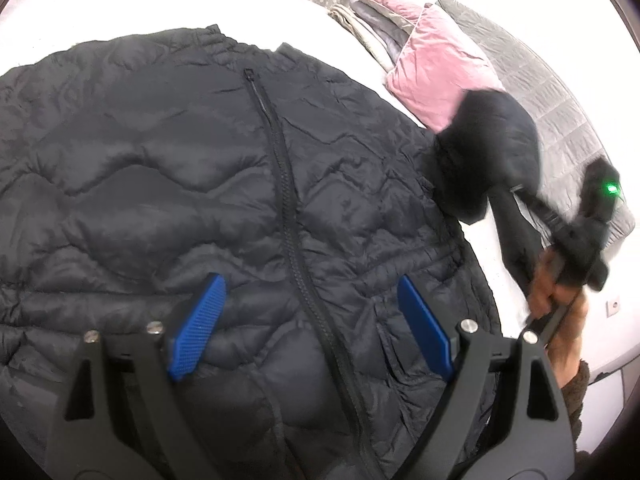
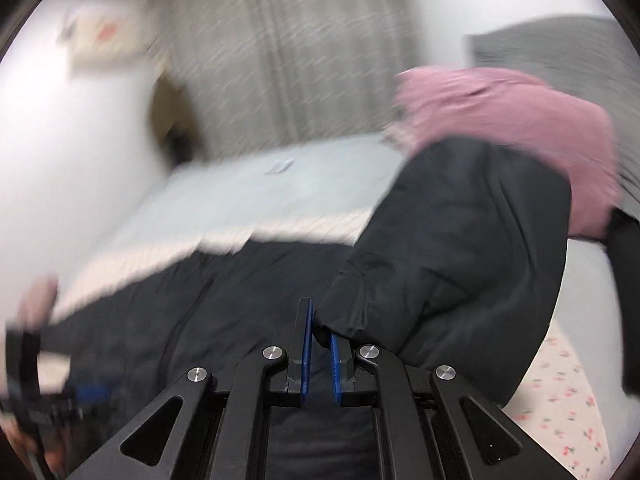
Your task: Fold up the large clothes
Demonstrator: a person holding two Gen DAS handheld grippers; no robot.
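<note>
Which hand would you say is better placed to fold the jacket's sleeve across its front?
Right, probably. The right gripper is already shut on the sleeve and holds it lifted, while the left gripper hangs open over the jacket front, gripping nothing.

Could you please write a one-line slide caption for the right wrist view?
Right gripper shut on the black puffer jacket's sleeve, lifting it above the white bed, pink cushion behind.

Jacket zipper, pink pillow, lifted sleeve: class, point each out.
jacket zipper (image 1: 280,152), left wrist view, mid-run of its teeth
pink pillow (image 1: 436,68), left wrist view, its front face
lifted sleeve (image 2: 460,248), right wrist view, its middle
</note>
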